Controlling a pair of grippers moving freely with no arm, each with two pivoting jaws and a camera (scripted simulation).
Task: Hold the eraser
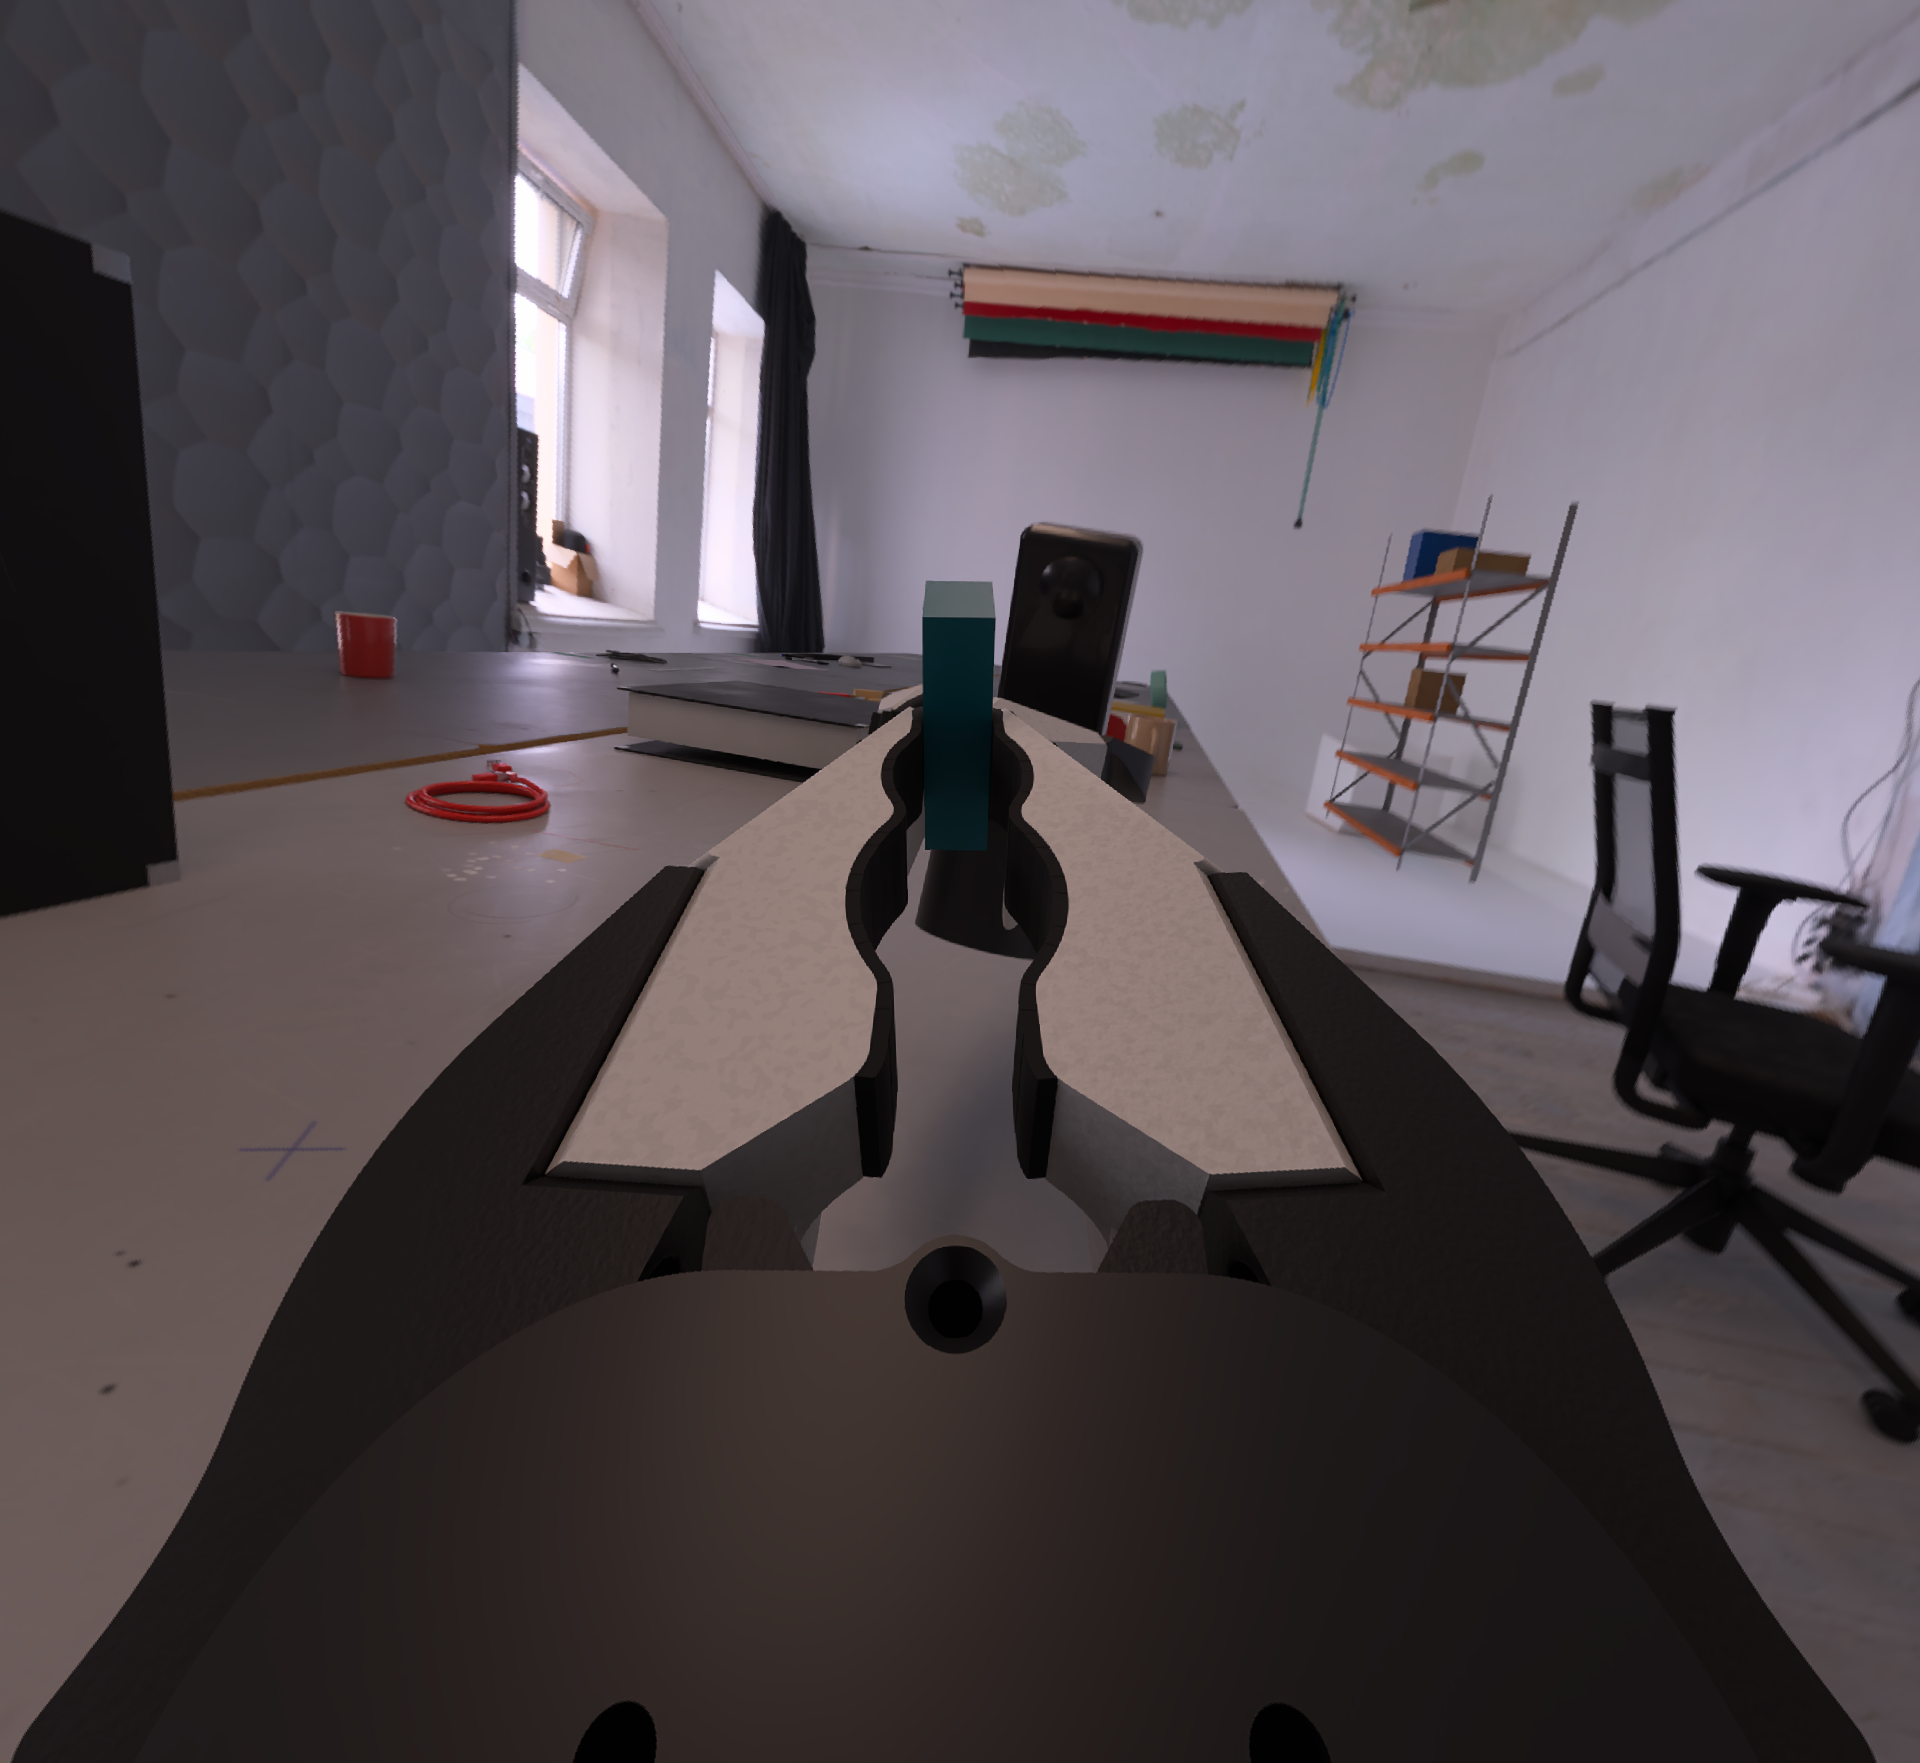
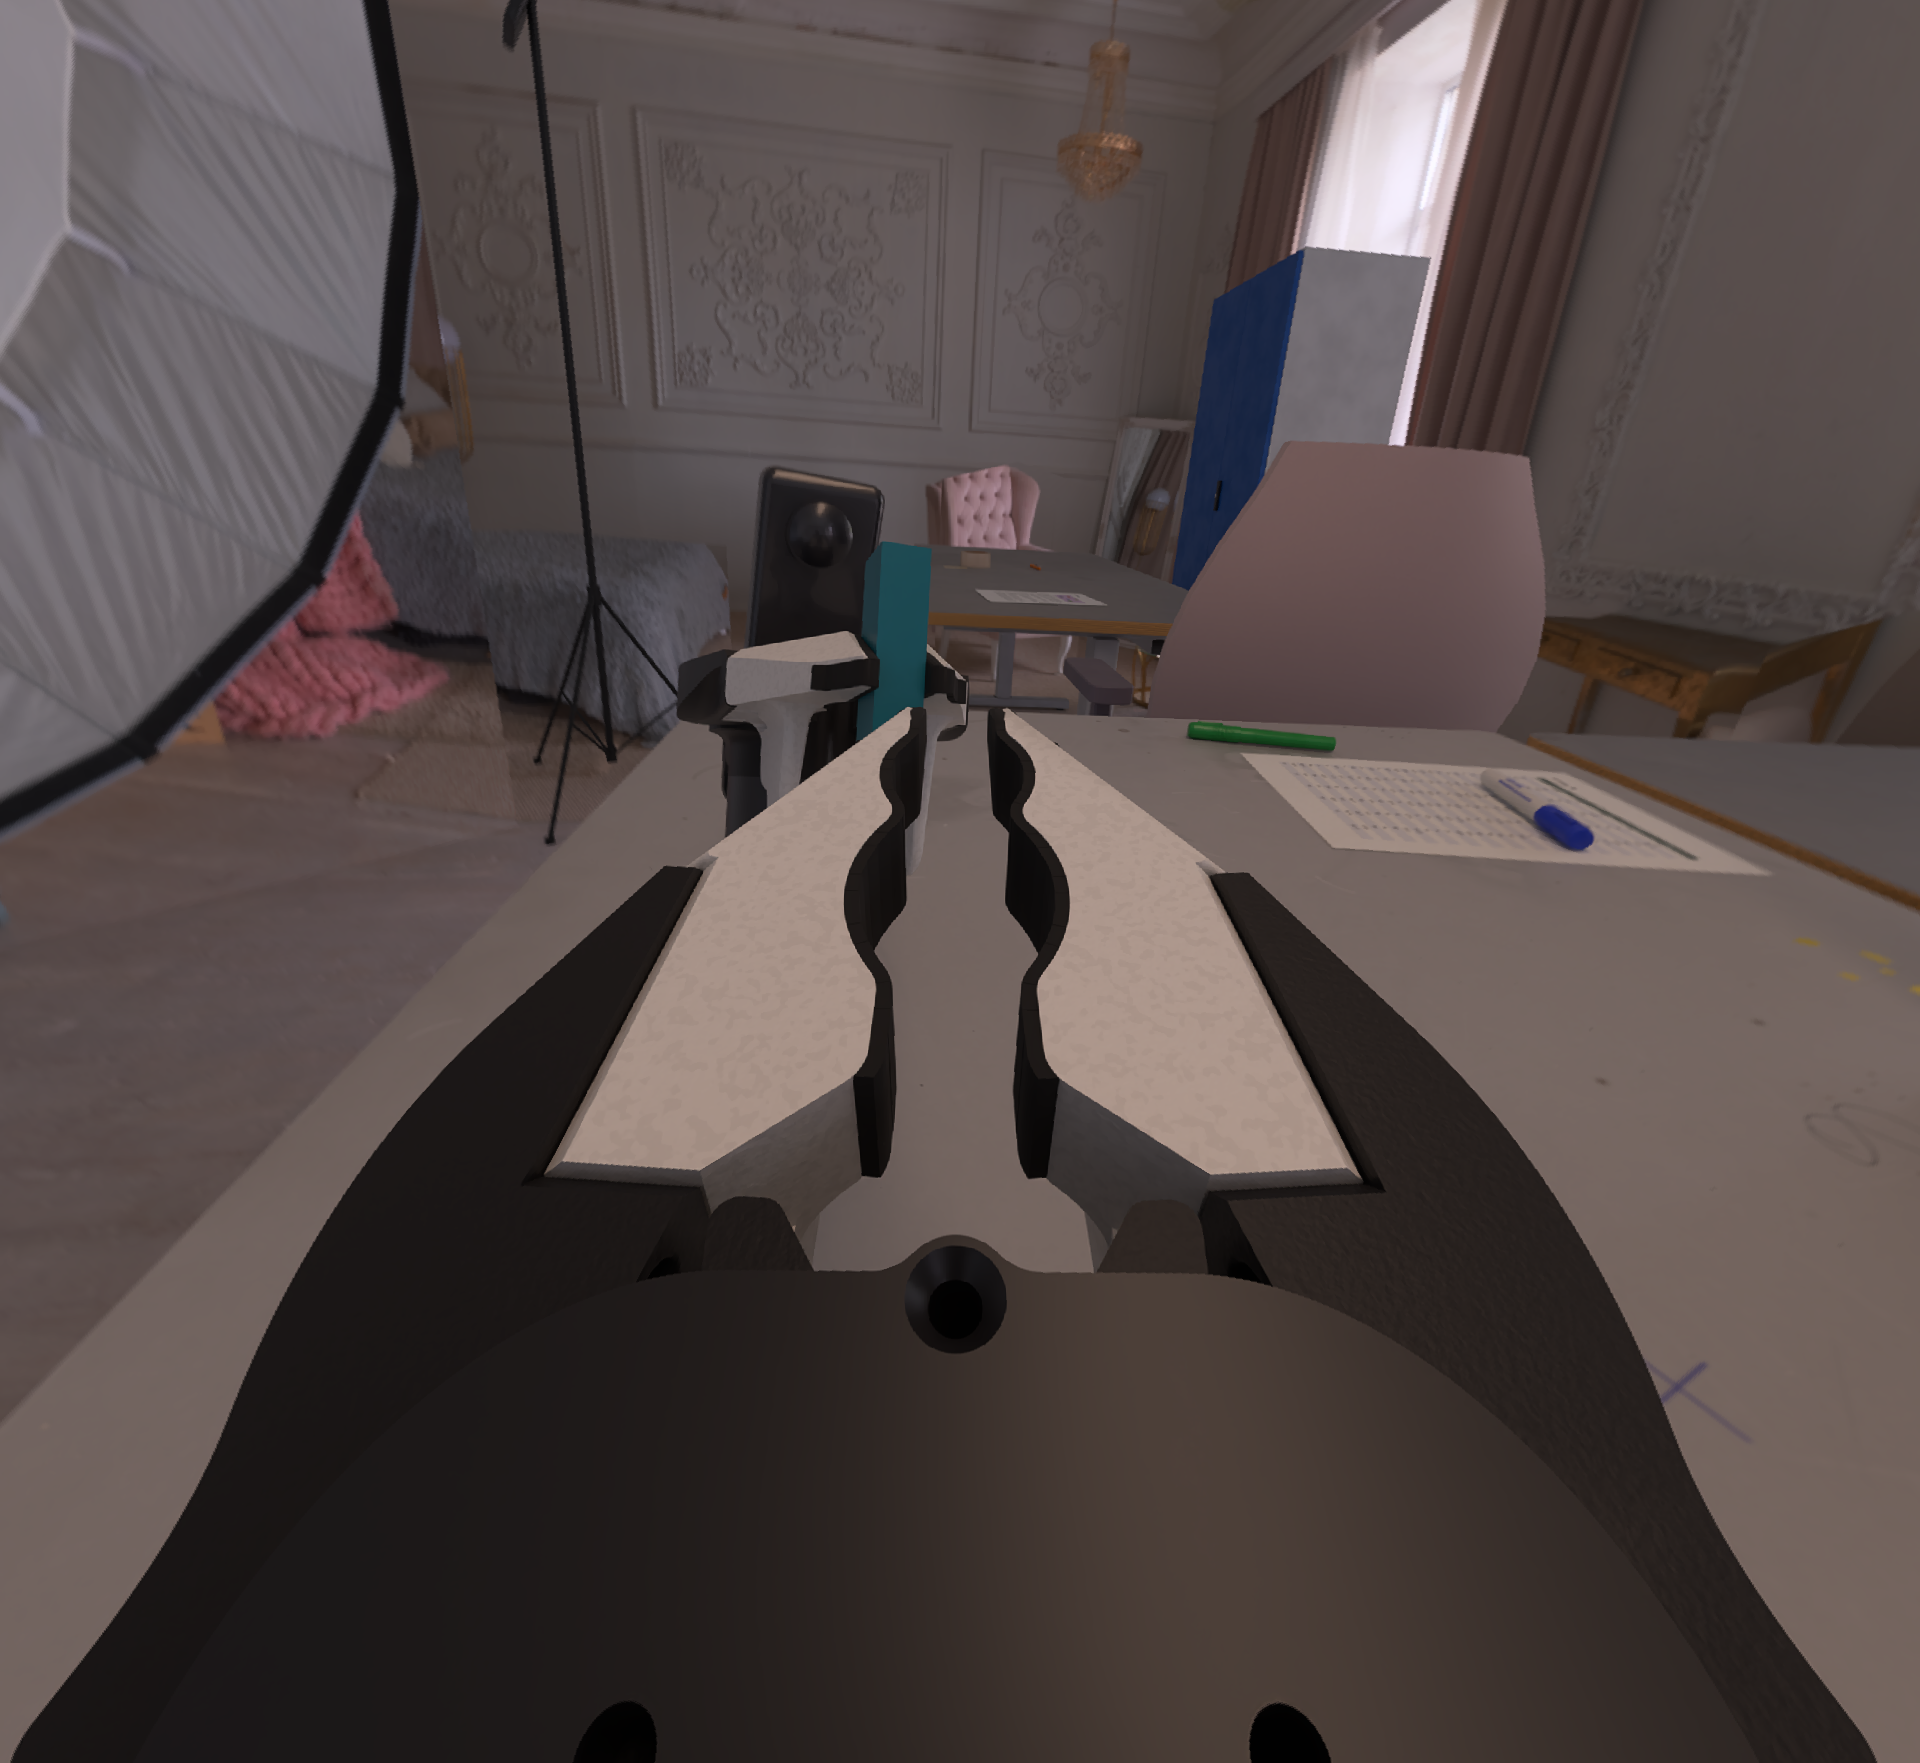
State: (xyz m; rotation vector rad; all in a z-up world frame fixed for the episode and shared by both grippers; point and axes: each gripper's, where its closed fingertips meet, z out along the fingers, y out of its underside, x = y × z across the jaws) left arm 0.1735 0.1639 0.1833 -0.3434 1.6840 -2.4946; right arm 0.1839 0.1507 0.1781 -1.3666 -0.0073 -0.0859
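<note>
The eraser is a teal block. It stands upright between the fingertips of my left gripper, which is shut on it above the grey table. A black cylinder shows just below it. In the right wrist view the eraser is clamped by the left gripper's white fingers, just beyond and left of my right gripper. The right gripper's jaws stand narrowly apart with nothing between them. A black slab with a round knob stands behind the eraser in both views.
On the table are a red cup, a red cable coil, a thick book, a green marker, and a printed sheet bearing a blue-capped marker. An office chair stands beside the table.
</note>
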